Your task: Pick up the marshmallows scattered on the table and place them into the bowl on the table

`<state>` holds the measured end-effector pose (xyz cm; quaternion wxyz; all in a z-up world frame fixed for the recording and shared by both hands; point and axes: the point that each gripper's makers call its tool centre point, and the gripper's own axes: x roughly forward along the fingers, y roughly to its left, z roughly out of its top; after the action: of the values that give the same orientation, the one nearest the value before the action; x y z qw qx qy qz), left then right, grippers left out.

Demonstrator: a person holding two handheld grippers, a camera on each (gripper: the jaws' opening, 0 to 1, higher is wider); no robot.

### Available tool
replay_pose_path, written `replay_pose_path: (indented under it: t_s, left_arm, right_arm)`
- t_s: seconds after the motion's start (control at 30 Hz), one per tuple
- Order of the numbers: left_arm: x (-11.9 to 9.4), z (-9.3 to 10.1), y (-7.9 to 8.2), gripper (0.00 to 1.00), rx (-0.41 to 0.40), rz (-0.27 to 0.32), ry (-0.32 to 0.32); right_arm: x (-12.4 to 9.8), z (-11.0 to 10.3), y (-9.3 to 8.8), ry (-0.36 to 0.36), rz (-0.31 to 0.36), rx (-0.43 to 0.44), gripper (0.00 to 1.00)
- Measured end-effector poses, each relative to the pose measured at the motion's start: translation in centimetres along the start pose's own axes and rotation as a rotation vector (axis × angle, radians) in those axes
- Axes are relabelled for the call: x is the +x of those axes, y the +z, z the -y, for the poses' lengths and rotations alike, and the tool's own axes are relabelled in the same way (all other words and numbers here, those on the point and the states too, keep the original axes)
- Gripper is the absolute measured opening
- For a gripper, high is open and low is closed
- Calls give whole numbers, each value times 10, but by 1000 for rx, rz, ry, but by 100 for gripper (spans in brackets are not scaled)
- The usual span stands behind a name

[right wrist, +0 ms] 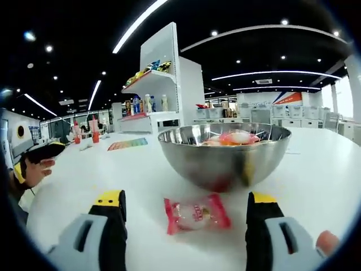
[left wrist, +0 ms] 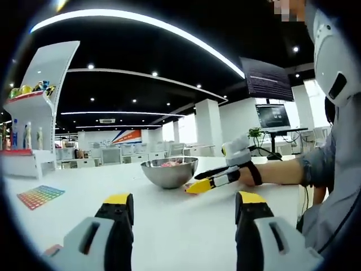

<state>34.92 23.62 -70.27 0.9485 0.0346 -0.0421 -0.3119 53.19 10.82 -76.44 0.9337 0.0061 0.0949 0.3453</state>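
A steel bowl [left wrist: 166,178] stands on the white table with pink-wrapped marshmallows [right wrist: 234,137] inside. One marshmallow in a red-pink wrapper [right wrist: 194,214] lies on the table just in front of the bowl [right wrist: 225,164], between the jaws of my open right gripper [right wrist: 185,199], which do not touch it. In the left gripper view, the right gripper [left wrist: 200,186] reaches in low beside the bowl, held by a hand [left wrist: 248,172]. My left gripper [left wrist: 183,212] is open over bare table, a short way from the bowl. It also appears as the left gripper [right wrist: 40,152] far left.
A colour chart [left wrist: 39,196] lies flat on the table to the left. A white shelf unit [right wrist: 161,84] with bottles stands behind it. A person's sleeve [left wrist: 333,186] fills the right side, with a monitor [left wrist: 273,116] beyond. A small red item [left wrist: 53,248] sits near my left jaw.
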Motion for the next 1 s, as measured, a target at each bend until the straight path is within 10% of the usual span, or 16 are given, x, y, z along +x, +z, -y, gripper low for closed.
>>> replay_pose_path:
  t_s: [1.0]
  left_arm:
    - [0, 14, -14, 64, 0, -47, -14]
  right_arm:
    - [10, 6, -16, -24, -93, -71, 33]
